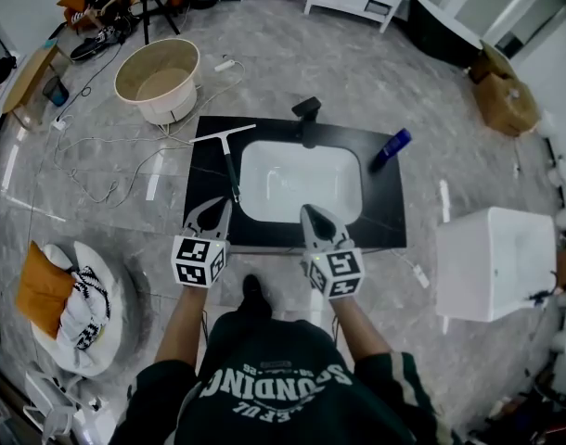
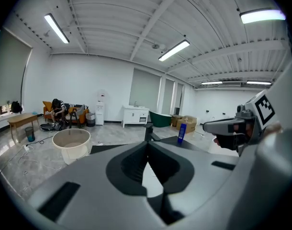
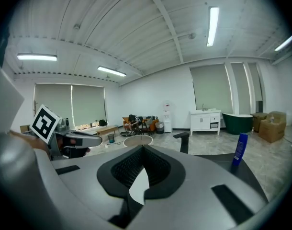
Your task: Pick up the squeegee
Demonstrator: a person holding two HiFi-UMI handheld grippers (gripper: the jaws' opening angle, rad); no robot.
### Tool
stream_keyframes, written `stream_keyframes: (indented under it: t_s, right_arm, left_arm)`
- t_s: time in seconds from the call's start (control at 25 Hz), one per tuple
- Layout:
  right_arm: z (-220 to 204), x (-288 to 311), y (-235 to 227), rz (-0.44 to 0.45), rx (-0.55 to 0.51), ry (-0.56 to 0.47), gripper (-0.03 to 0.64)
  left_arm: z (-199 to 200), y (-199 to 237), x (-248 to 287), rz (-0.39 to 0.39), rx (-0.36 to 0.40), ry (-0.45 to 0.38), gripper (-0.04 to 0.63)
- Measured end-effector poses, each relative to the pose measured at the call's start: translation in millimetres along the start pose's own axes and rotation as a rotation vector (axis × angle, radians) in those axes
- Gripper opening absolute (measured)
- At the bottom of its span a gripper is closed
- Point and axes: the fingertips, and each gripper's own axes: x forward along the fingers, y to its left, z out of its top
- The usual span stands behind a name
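Observation:
The squeegee lies on the left part of the black countertop, its white blade at the far end and its black handle pointing toward me. My left gripper hovers at the counter's near edge, just short of the handle's end, with its jaws shut and empty. My right gripper is beside it over the near rim of the white sink, also shut with nothing held. In the left gripper view the closed jaws hide the squeegee. The right gripper view shows closed jaws too.
A black faucet stands behind the sink and a blue bottle lies at the counter's far right. A round white tub and loose cables sit on the floor to the left. A white box stands to the right.

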Motion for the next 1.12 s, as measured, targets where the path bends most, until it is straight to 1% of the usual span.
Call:
stream_keyframes:
  t_s: [0.12,0.28,0.48,0.6,0.72,0.88,1.12]
  right_arm:
    - [3,21,-3,-0.016,-0.007,-0.012,0.002]
    - [5,40,-6,-0.027,0.004,-0.003,0.002]
    - [10,58,-8,-0.022,-0.004,-0.006,0.002]
    - [10,71,-10,-0.009,0.008,0.0,0.002]
    - [16,86,-14,0.019,0.025,-0.006,0.002]
    - [23,112,-16,0.073,0.001,-0.003,0.002]
    - [33,158,-23,0.173,-0.023,0.029,0.002]
  left_arm:
    - [6,18,11,-0.011,0.003,0.005,0.003]
    - [13,33,24,-0.018,0.002,0.01,0.003]
    - [17,44,34,-0.018,-0.004,0.013,0.002]
    - [18,52,39,-0.003,-0.014,0.012,0.003]
    - [20,62,45,0.024,-0.025,0.013,0.003]
    - [24,75,55,0.072,-0.04,0.009,0.003]
    - [30,95,75,0.154,-0.087,0.018,0.003]
